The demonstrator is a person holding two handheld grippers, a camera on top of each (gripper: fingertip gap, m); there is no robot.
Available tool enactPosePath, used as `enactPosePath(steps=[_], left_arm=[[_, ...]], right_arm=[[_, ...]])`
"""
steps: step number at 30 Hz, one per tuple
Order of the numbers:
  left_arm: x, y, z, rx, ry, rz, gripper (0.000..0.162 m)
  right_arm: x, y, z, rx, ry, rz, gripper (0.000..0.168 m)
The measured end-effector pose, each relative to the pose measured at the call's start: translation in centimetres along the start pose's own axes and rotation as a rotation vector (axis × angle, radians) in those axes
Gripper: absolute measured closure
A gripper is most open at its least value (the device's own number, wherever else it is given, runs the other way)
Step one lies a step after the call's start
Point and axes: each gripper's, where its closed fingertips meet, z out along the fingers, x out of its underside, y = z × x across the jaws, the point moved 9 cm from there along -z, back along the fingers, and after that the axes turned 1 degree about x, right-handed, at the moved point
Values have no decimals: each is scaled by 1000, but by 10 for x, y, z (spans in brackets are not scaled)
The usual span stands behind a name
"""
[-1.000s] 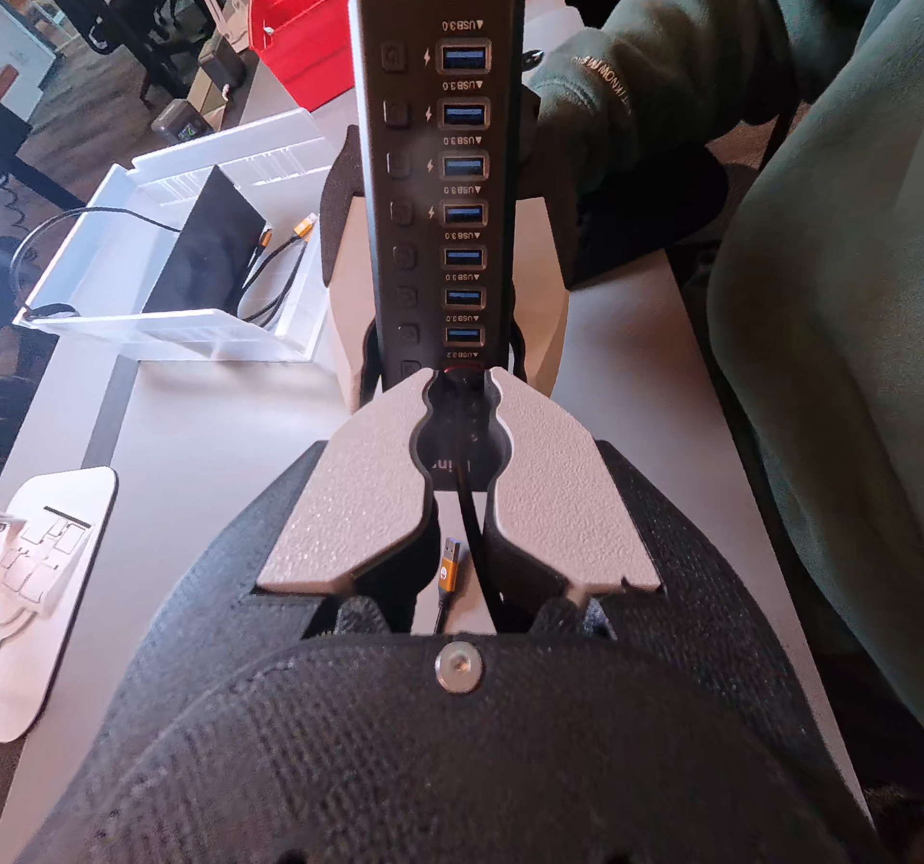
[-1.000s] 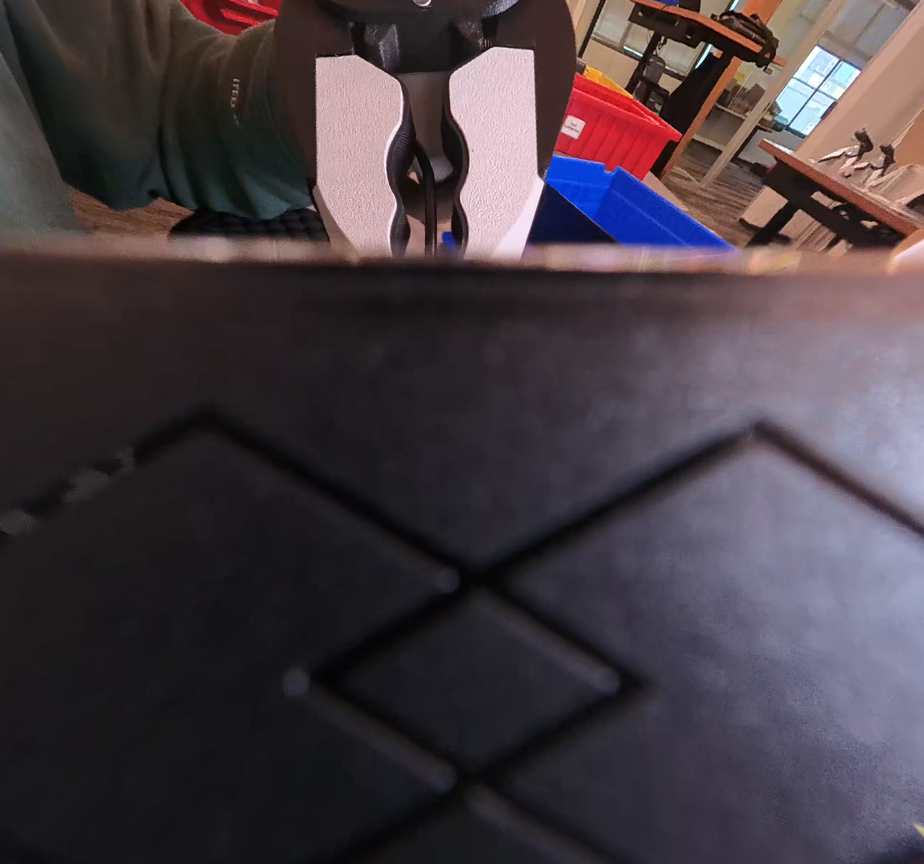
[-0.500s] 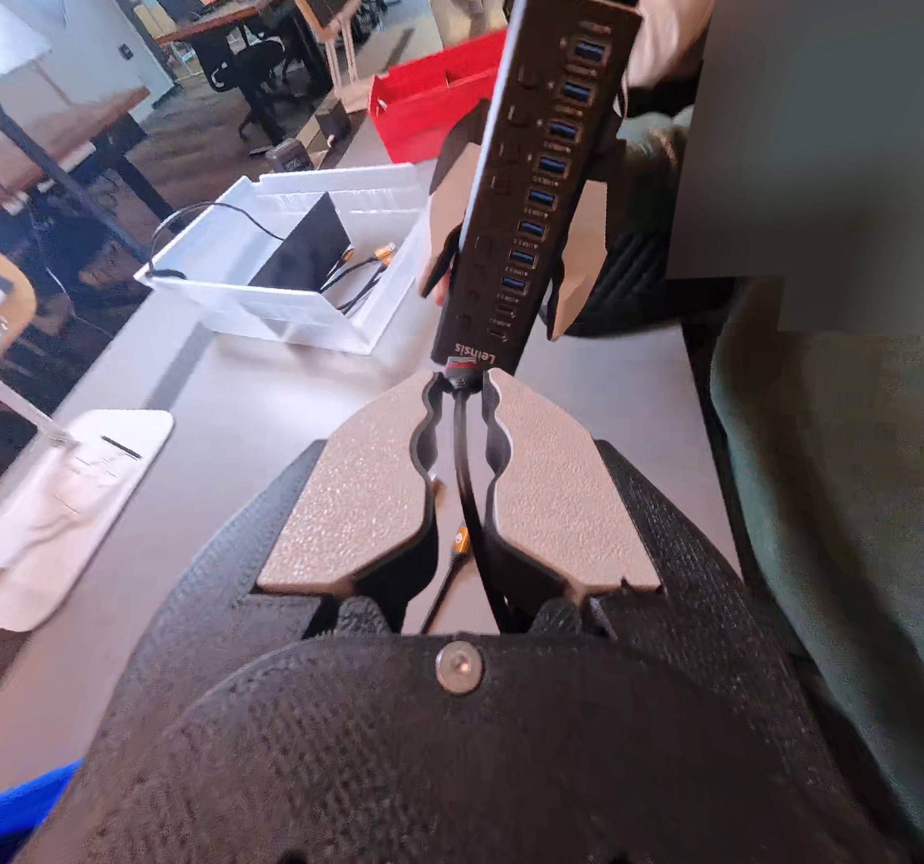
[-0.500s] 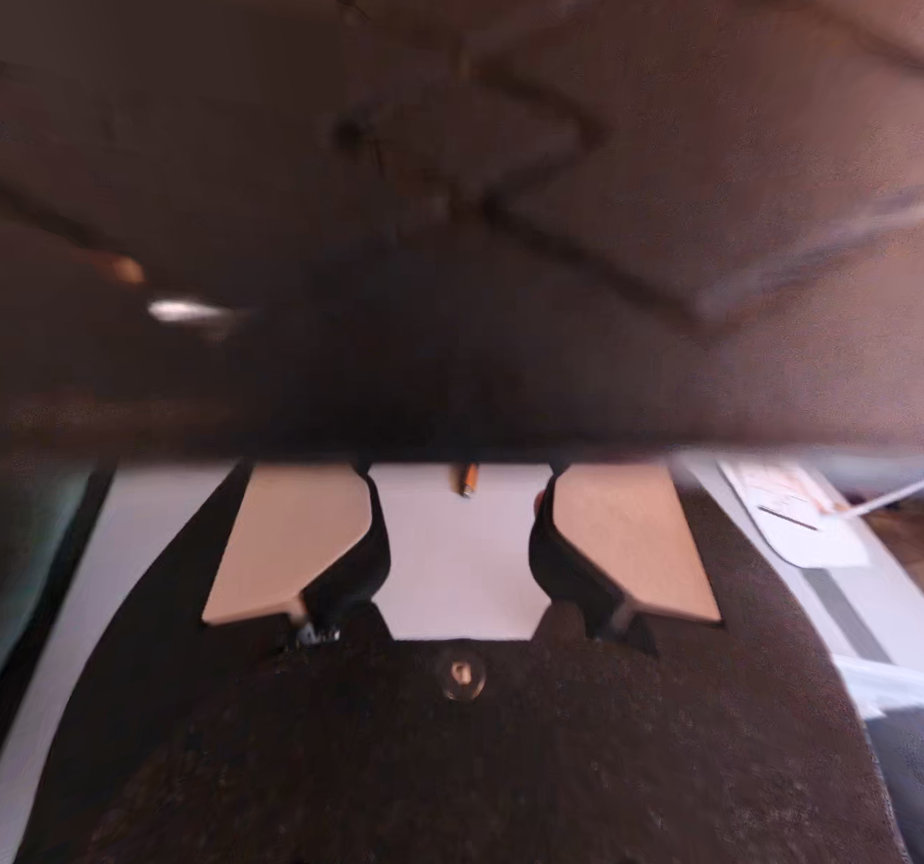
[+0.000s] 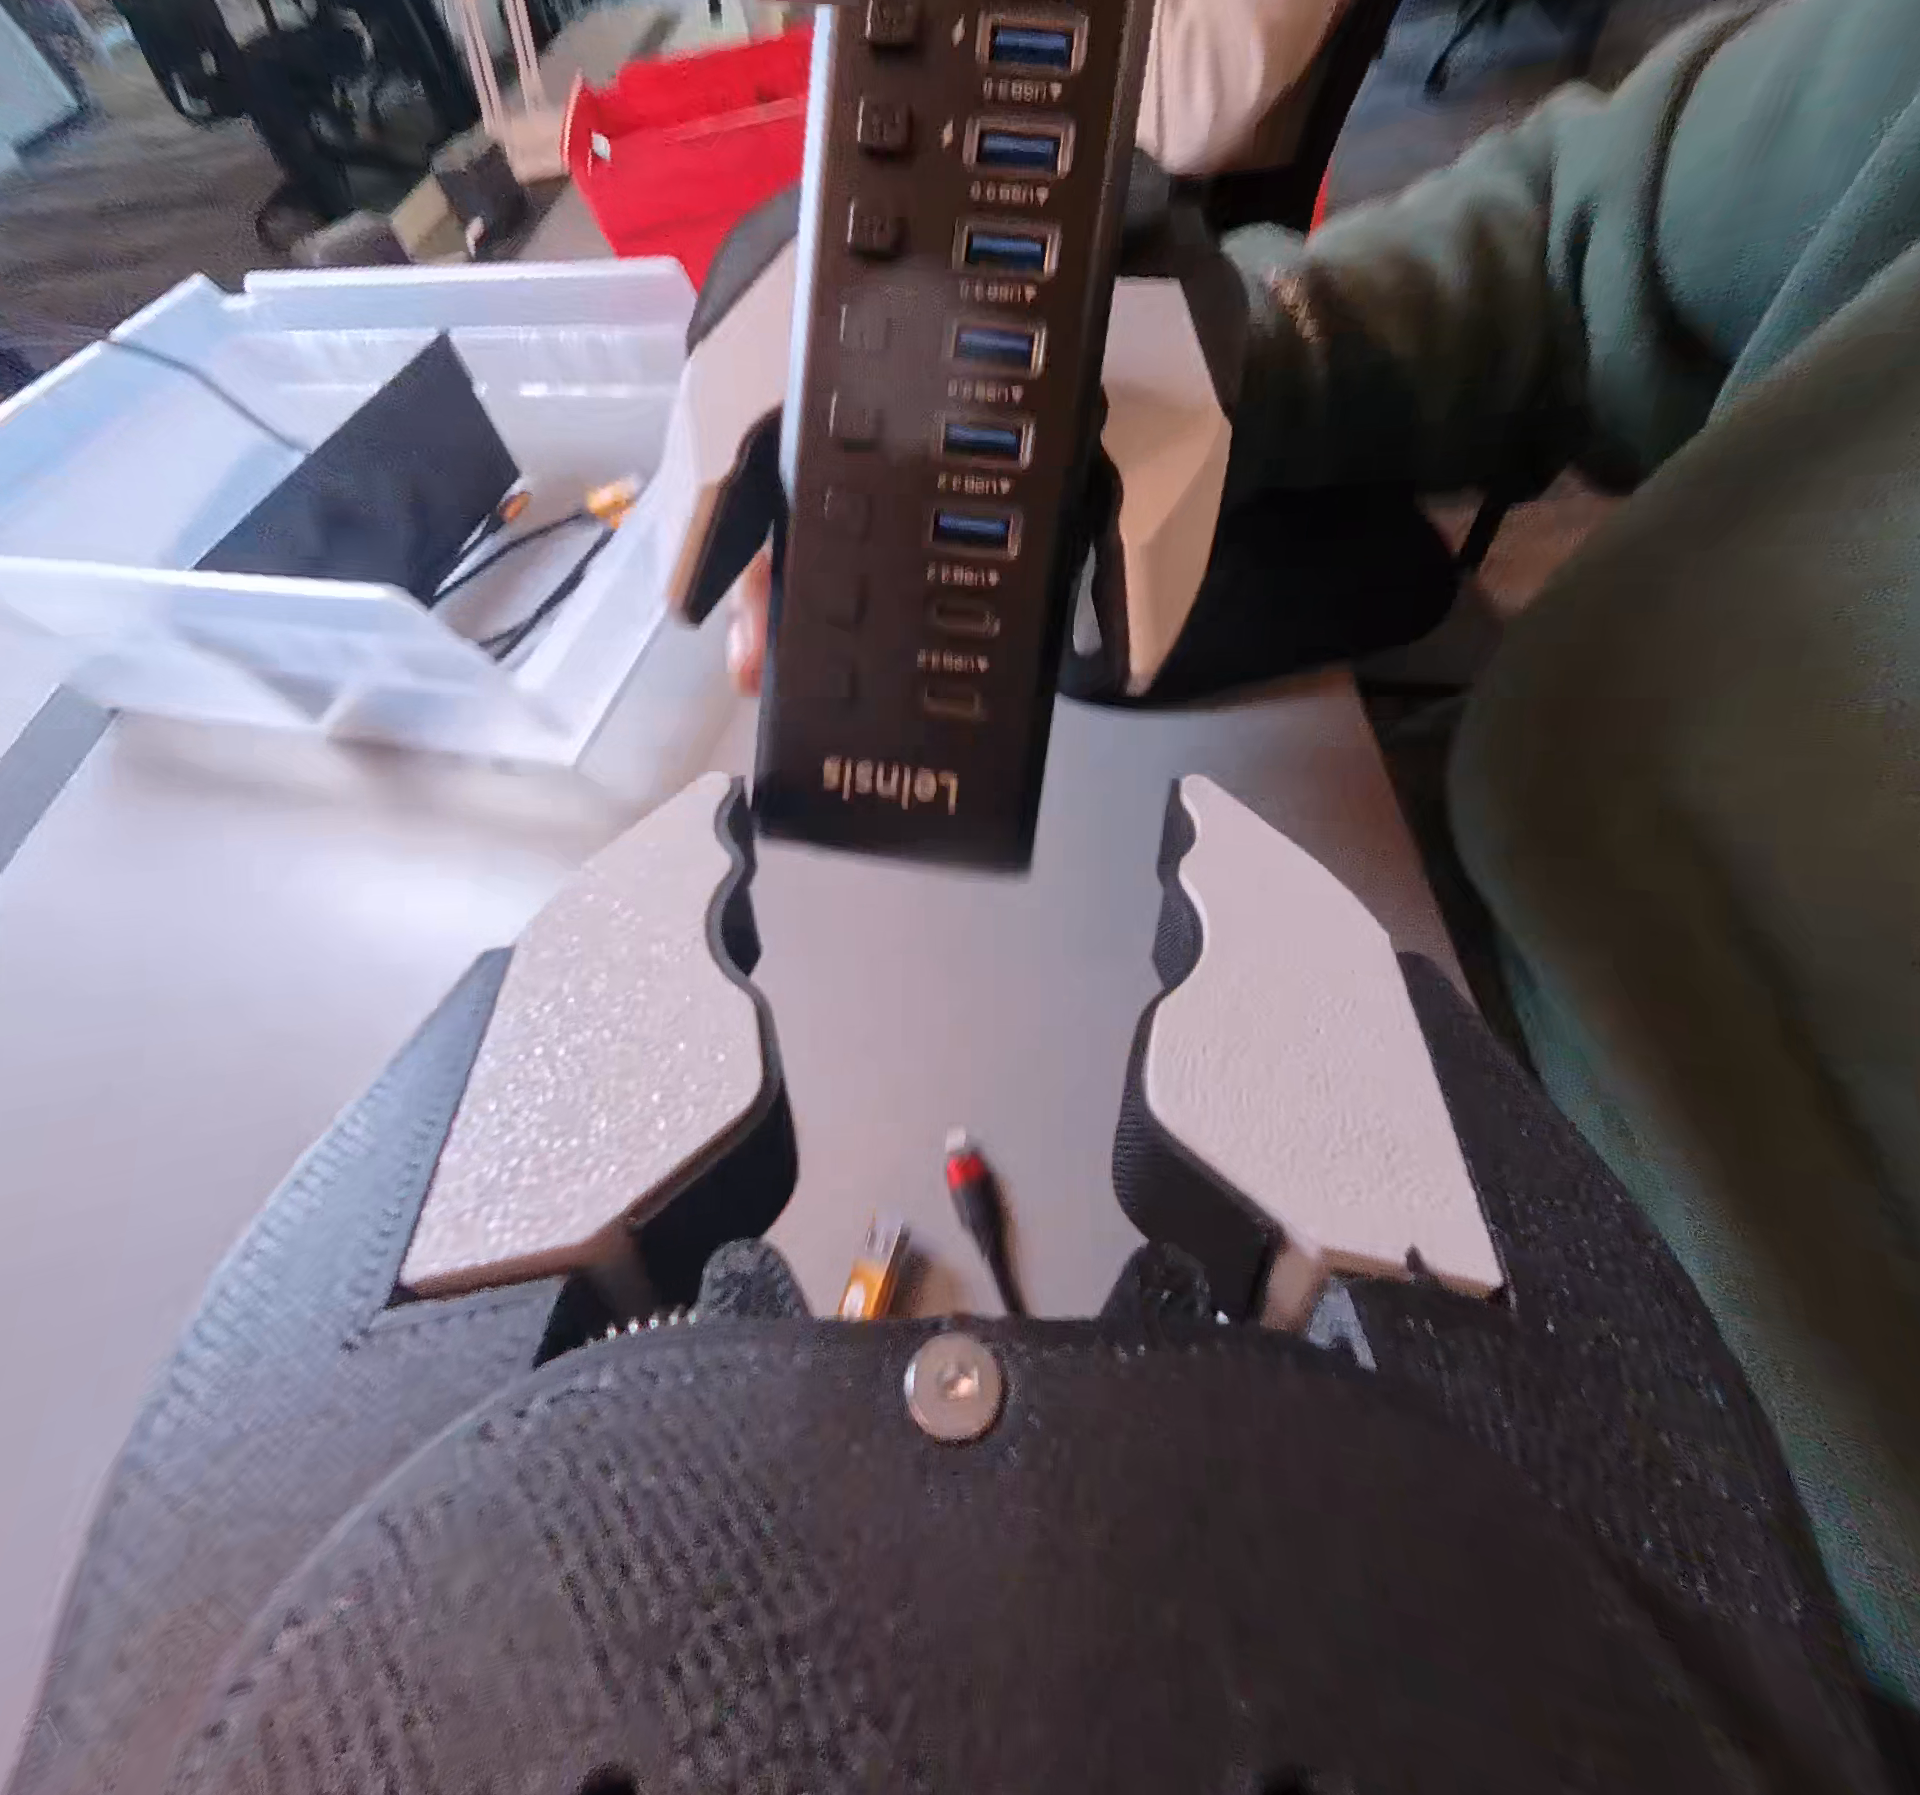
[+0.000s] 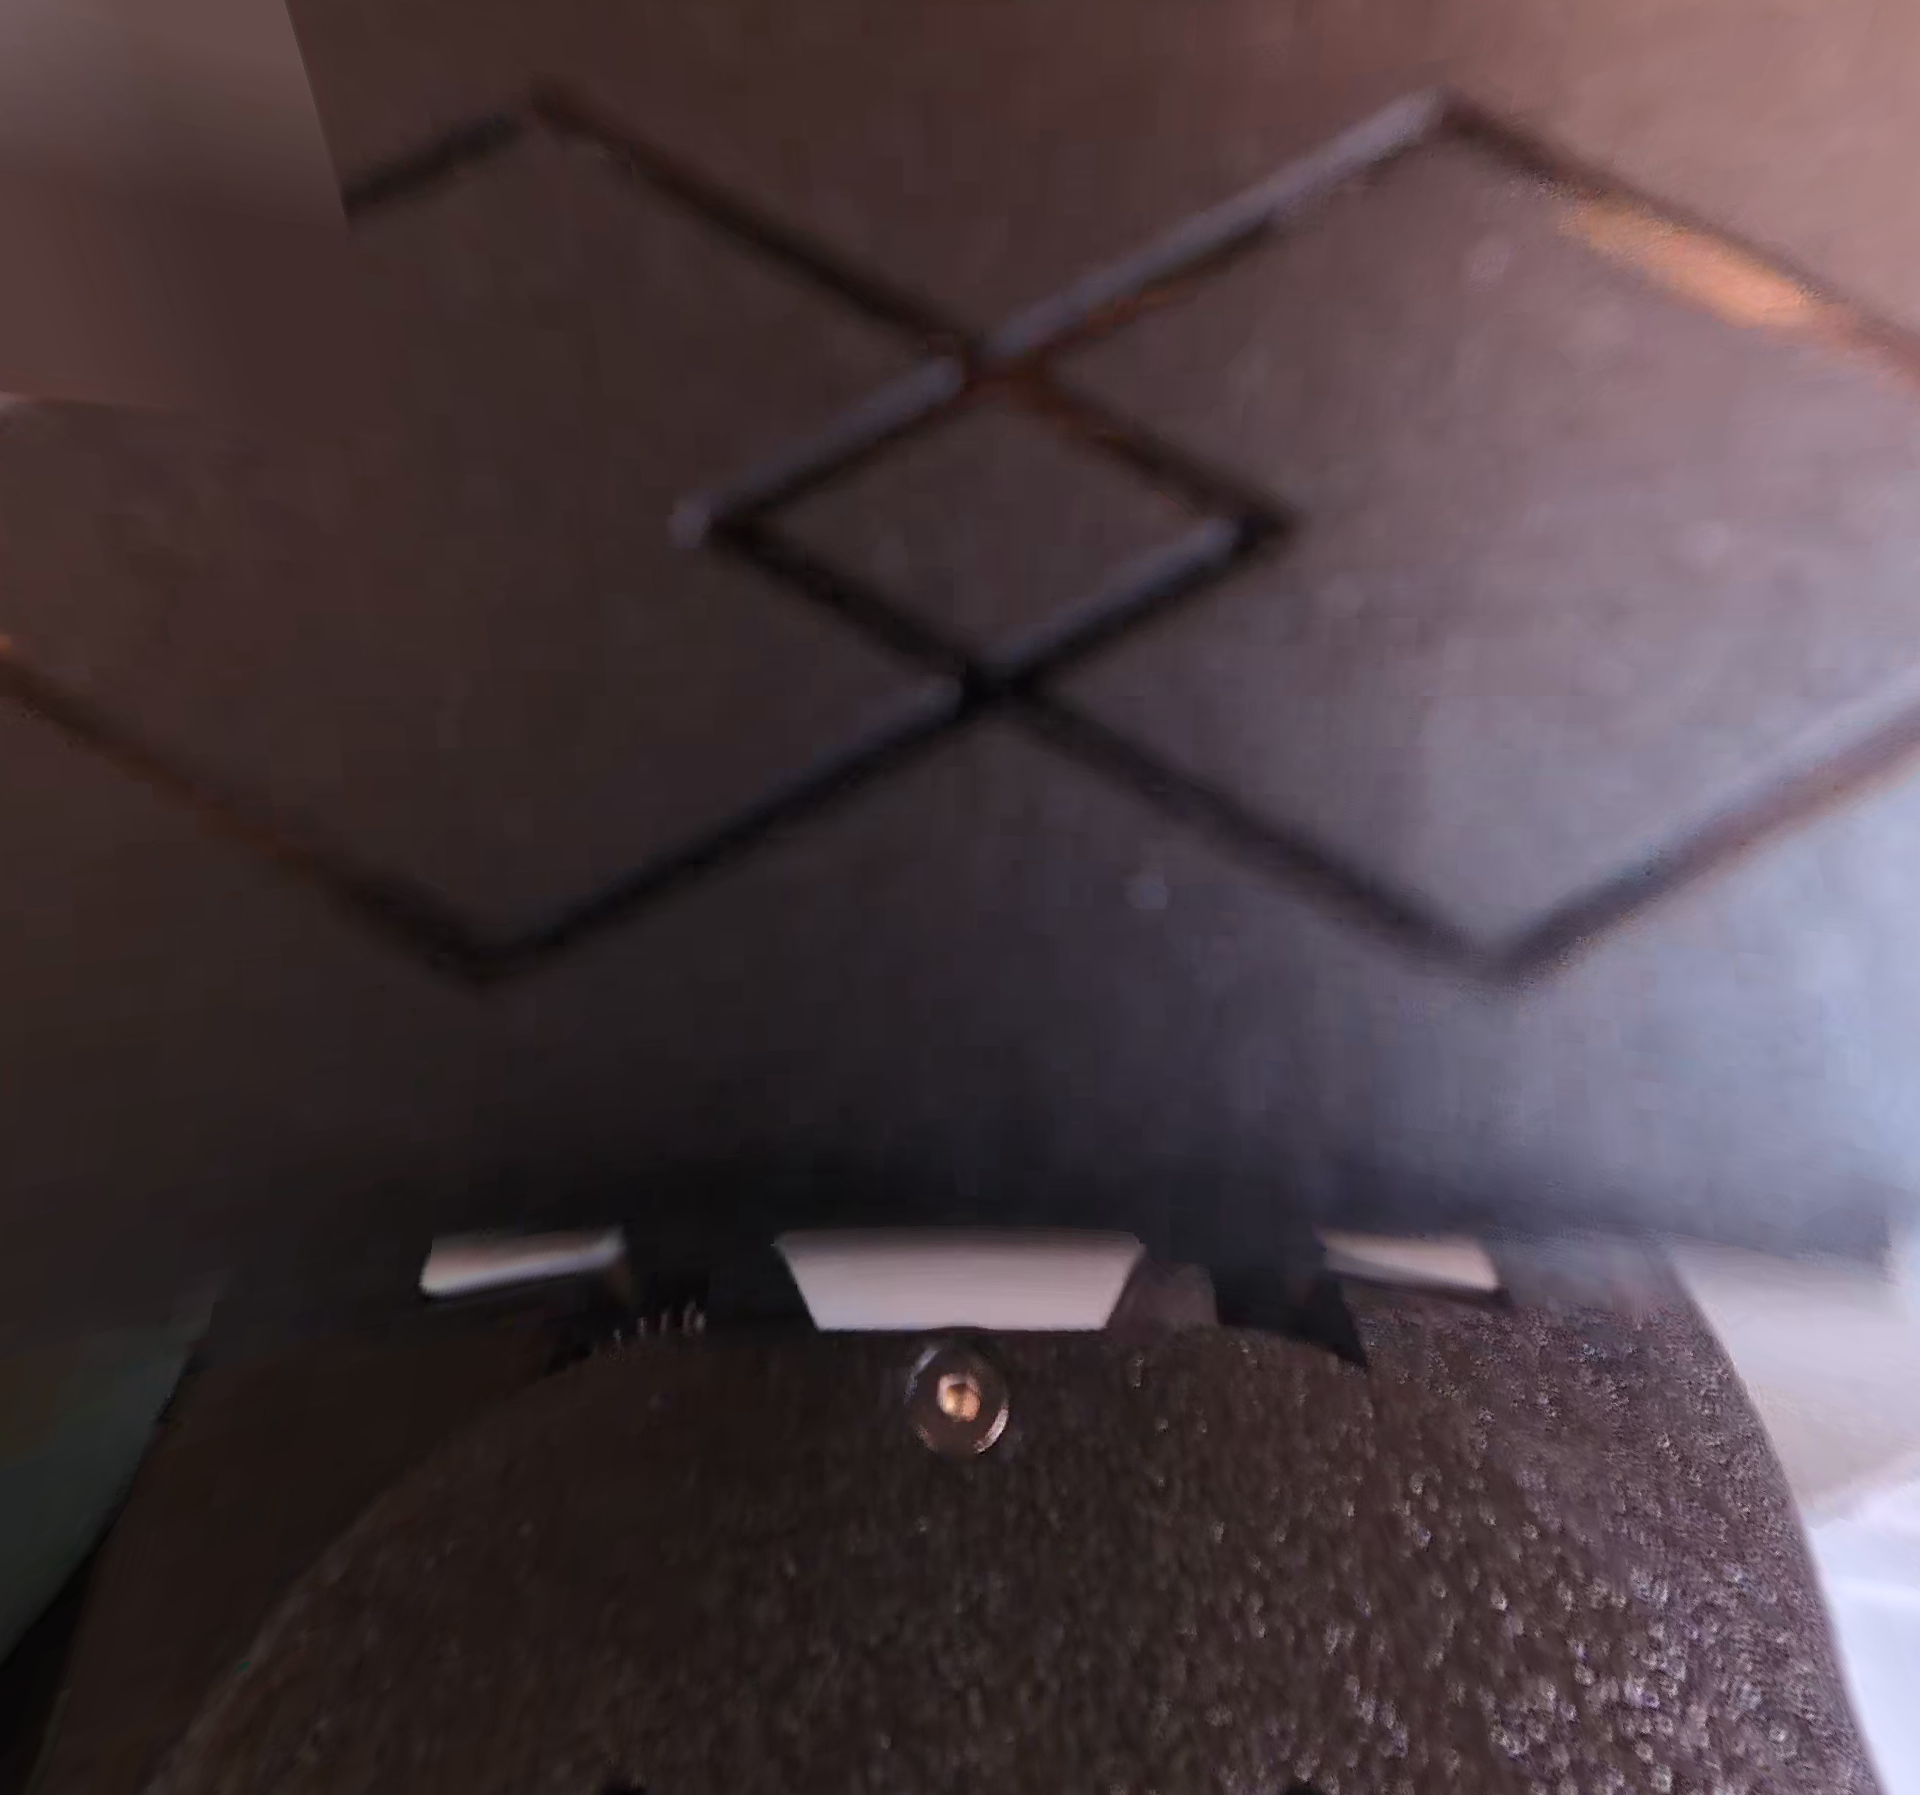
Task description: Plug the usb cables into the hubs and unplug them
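Observation:
A long black USB hub [image 5: 935, 374] with a row of blue ports stands upright above the grey table [image 5: 260, 914]. My right gripper [image 5: 940, 540] is shut on it, one finger at each side. In the right wrist view the hub's diamond-patterned back [image 6: 987, 550] fills the frame, and only slivers of my fingers [image 6: 520, 1262] show. My left gripper [image 5: 956, 800] is open and empty just below the hub's lower end. A black cable with a red-ringed plug [image 5: 971, 1195] lies on the table between my left fingers, next to an orange plug [image 5: 878, 1262].
A white tray [image 5: 582, 706] at the left holds a black box [image 5: 364, 488] and orange-tipped cables [image 5: 582, 519]. A red bin [image 5: 686, 145] stands behind it. A person's green sleeve [image 5: 1610, 343] and body fill the right side, at the table's edge. The grippers are tip to tip, or close to it.
My left gripper has opened and let go of the black cable. Its plug is out of the hub's end and lies on the table. The hub now looms nearer and straighter.

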Motion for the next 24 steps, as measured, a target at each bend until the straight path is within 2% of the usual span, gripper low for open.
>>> enactPosePath(steps=[1,3,8,11,16,20,24], left_arm=[[1,0,7,-2,-36,0,87],[-1,1,13,-14,-110,25,101],[2,-4,18,-5,-47,45,101],[-3,0,1,-14,-68,18,102],[2,6,-24,-92,-6,58,102],[-1,5,-38,-162,98,158,102],[-10,8,-39,-208,242,276,102]], right_arm=[[-1,1,2,-22,-33,11,100],[-3,4,6,-59,-71,23,98],[1,9,8,-76,-74,9,98],[7,5,3,-49,13,70,98],[2,-6,-25,-2,-35,161,102],[-2,-16,-51,119,136,67,94],[-30,-11,-50,213,498,-257,87]])
